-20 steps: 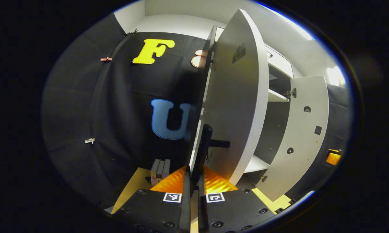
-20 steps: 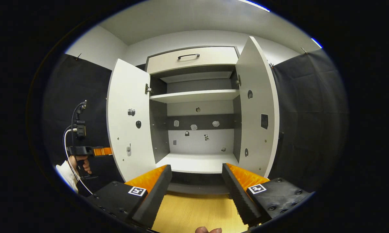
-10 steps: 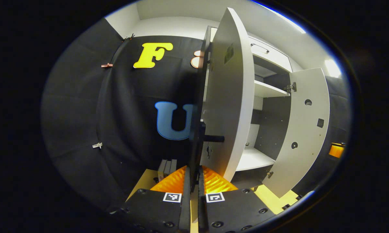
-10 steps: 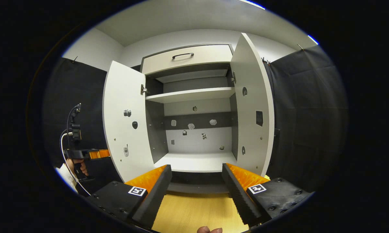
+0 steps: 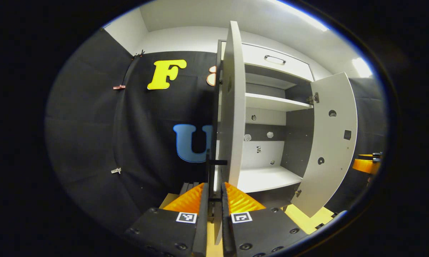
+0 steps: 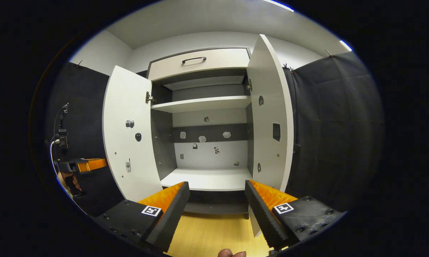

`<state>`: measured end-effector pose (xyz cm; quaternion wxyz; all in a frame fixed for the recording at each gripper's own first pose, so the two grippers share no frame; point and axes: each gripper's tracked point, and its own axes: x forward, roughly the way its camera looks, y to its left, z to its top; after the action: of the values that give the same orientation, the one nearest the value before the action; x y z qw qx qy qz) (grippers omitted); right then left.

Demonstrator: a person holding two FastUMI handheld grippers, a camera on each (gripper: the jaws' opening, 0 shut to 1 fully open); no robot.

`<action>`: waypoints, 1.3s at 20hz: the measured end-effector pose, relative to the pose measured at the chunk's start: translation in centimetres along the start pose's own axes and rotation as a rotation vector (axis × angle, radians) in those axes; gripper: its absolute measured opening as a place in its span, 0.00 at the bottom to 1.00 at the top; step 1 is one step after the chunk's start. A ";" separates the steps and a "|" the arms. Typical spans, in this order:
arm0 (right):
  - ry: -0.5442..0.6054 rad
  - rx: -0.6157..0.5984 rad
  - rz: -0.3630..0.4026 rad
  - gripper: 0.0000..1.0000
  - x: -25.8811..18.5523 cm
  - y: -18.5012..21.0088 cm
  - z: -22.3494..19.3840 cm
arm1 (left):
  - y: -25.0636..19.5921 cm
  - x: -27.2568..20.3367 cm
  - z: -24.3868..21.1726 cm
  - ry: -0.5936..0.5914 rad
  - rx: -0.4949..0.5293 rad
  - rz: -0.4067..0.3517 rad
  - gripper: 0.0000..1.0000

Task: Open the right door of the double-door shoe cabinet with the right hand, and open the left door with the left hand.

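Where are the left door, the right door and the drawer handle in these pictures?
left door (image 6: 125,107), right gripper view, upper inner face of the open panel.
right door (image 6: 269,107), right gripper view, inner face of the open panel.
drawer handle (image 6: 193,59), right gripper view, middle of the dark bar on the drawer front.

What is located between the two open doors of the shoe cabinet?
In the right gripper view, the cabinet's open interior: one shelf between left door and right door.
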<state>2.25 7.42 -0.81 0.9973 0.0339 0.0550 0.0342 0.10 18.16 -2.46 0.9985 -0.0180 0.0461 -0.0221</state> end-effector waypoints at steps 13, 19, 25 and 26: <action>-0.021 0.001 0.016 0.98 -0.1 0.0 1.3 | -9.6 -3.8 1.2 -0.029 -0.004 -0.106 0.65; -0.028 -0.005 0.012 0.98 -0.3 0.0 1.5 | -10.9 -4.3 2.4 -0.098 -0.059 -0.110 0.95; -0.044 -0.004 0.011 0.98 -0.4 0.5 2.1 | -12.8 -4.8 2.1 -0.095 -0.025 -0.076 0.95; -0.048 -0.002 0.010 0.98 -0.4 0.5 2.2 | -13.3 -4.9 1.9 -0.093 -0.028 -0.082 0.95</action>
<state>2.05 7.75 1.41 0.9982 0.0337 0.0310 0.0384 -5.14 5.21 0.41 0.9975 -0.0347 -0.0008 -0.0613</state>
